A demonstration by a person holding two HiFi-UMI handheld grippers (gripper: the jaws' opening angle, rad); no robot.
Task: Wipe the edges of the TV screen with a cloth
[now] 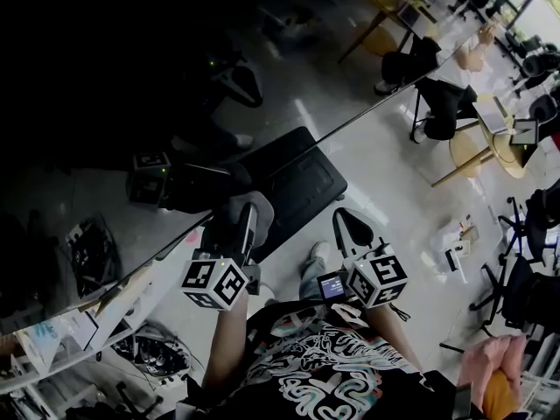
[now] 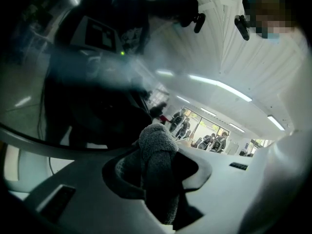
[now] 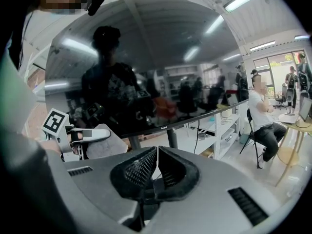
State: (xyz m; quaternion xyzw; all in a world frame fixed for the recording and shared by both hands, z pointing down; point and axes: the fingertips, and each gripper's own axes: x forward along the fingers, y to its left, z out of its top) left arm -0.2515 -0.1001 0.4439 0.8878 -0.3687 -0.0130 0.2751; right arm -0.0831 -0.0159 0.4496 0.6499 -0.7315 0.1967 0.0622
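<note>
Wiping is the step in hand. The left tool (image 2: 157,169) is clenched on a grey cloth (image 2: 155,143), with a wad bulging out past the jaw tips. In the head view it sits at the bottom edge (image 1: 289,160) of the TV (image 1: 131,77), toward the left part of that edge. Contact looks likely, but I can't confirm the cloth touches the bezel. The right gripper view shows the same thing: the cloth is just under the dark screen's lower rim, at the left.

The right tool (image 3: 157,172) is closed with nothing between the jaws. It hangs idle to the right, clear of the TV and well below the edge. The screen is dark and glossy and reflects the person and the room. The stand shows below it, with a shelf (image 3: 229,130) beyond.

Progress can't be judged, as no clean or dirty difference shows along the edge.

The next move likely calls for sliding the cloth along the bottom edge toward the right end. Pressure should stay light and the wad should stay on the rim, not the panel. The grip should stay firm so the cloth doesn't drag out. The side and top edges come after.
</note>
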